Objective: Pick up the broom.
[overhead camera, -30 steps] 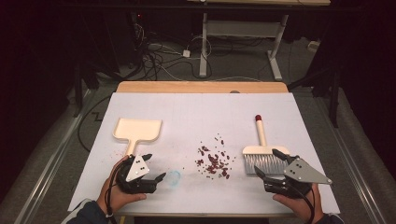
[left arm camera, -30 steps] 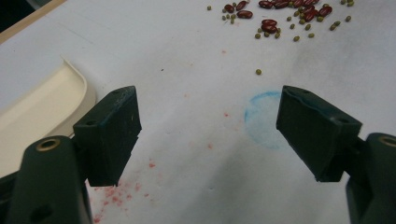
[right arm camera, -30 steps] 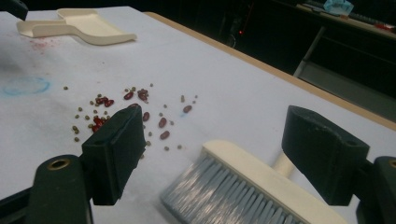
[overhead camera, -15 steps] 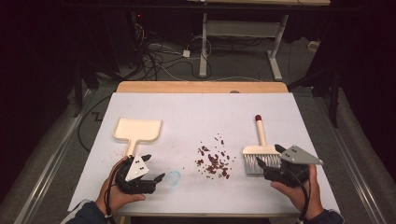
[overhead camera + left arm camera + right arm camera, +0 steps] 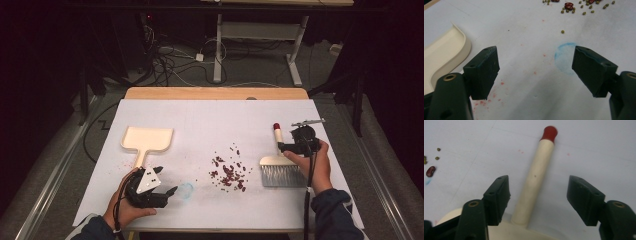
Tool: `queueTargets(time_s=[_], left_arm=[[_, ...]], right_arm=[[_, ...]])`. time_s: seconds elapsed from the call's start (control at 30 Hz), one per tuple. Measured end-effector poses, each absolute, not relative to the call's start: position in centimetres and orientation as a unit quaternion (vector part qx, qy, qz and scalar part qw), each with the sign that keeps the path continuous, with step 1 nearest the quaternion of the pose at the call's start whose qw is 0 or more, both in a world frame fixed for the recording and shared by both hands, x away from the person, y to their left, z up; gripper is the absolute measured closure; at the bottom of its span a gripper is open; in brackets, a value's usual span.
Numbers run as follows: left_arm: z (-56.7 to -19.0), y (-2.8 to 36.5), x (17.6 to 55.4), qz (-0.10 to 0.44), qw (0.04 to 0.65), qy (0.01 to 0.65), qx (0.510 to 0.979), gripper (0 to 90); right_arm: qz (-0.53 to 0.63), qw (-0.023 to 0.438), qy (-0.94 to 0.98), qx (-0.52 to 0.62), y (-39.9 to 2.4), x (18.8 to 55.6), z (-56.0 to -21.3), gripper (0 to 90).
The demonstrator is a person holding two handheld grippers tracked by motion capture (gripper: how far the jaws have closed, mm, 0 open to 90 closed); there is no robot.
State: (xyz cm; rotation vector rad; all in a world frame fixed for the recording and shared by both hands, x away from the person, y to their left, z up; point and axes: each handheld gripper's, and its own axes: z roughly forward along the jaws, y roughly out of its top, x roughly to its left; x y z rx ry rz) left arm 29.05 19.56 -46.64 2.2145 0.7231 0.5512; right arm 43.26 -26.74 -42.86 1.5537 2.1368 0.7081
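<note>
Right tongs straddle the brush handle: pale shaft runs up between my jaws, red tip ahead, neither pad touching. Jaws have just been closing, handle between them, not yet gripped. In the high view the brush lies bristles toward me, spilled beans to the left of my right tongs.

Left tongs released, jaws wide over bare sheet; dustpan just off the left jaw, blue smudge by the right pad.

Step, as I judge it: take the handle. Centre it first, since it sits nearer the left pad. Clamp low on the shaft, square across, so the head won't twist while sweeping.
</note>
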Motion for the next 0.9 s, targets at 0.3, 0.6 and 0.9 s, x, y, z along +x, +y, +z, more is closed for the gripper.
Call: queueTargets(time_s=[0.3, 0.6, 0.9], left_arm=[[-46.8, 19.6, 28.8, 0.216, 0.36, 0.28, 0.863, 21.2], [-46.9, 19.3, 28.8, 0.213, 0.358, 0.276, 0.866, 21.2], [-46.7, 19.2, 28.9, 0.213, 0.361, 0.276, 0.865, 21.2]], right_arm=[[0.22, 0.184, 0.784, 0.551, -25.0, 45.6, -45.5, 64.8], [0.229, 0.188, 0.792, 0.534, -25.0, 45.4, -45.6, 70.8], [0.262, 0.21, 0.791, 0.512, -25.2, 44.4, -44.9, 70.9]])
